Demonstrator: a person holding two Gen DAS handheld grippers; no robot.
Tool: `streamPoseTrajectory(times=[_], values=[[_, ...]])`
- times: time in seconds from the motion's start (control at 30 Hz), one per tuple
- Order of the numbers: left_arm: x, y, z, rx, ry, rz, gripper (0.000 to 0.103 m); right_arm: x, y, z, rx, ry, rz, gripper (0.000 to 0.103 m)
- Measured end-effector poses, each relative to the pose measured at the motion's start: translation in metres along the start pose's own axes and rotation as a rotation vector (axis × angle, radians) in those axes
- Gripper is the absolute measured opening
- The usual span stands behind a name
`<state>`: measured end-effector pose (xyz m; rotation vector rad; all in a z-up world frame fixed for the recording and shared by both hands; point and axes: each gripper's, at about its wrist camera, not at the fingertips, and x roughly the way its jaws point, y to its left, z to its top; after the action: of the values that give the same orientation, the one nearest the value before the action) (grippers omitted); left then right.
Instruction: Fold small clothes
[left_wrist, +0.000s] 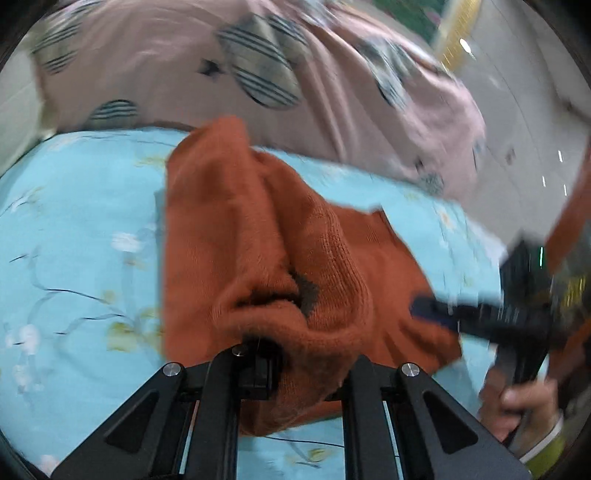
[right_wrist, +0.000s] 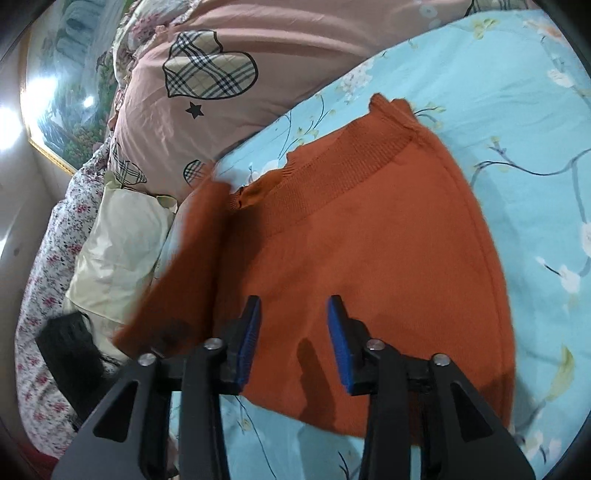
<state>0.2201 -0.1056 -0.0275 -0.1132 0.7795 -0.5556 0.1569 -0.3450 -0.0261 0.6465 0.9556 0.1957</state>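
Note:
An orange knitted garment (left_wrist: 240, 236) lies on a light blue flowered bed sheet (left_wrist: 74, 229). My left gripper (left_wrist: 295, 354) is shut on a bunched fold of the orange garment and holds it raised, so cloth drapes over its fingers. In the right wrist view the same garment (right_wrist: 369, 236) lies spread flat, its ribbed band toward the far side. My right gripper (right_wrist: 293, 332) is open just above the cloth, its blue pads (right_wrist: 338, 332) apart with nothing between them. The right gripper also shows blurred in the left wrist view (left_wrist: 480, 317), over the garment's right edge.
A pink quilt with plaid hearts (right_wrist: 229, 96) is heaped along the far side of the bed. A cream pillow (right_wrist: 118, 251) and a flowered cover (right_wrist: 48, 266) lie at the left. A dark object (right_wrist: 70, 343) sits by the pillow. A framed picture (right_wrist: 66, 92) hangs beyond.

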Motion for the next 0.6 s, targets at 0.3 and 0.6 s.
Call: streamPoseTrajectory(times=[0.3,0.6], values=[[0.043,-0.026,-0.025,0.111,0.083,0.058,0.011,0.080,0.031,0.035,-0.035,0.172,0.070,0.058],[0.029,-0.050,-0.025,0.206,0.060,0.063,0.010,0.120,0.058,0.067,-0.113,0.176,0.021,0.017]])
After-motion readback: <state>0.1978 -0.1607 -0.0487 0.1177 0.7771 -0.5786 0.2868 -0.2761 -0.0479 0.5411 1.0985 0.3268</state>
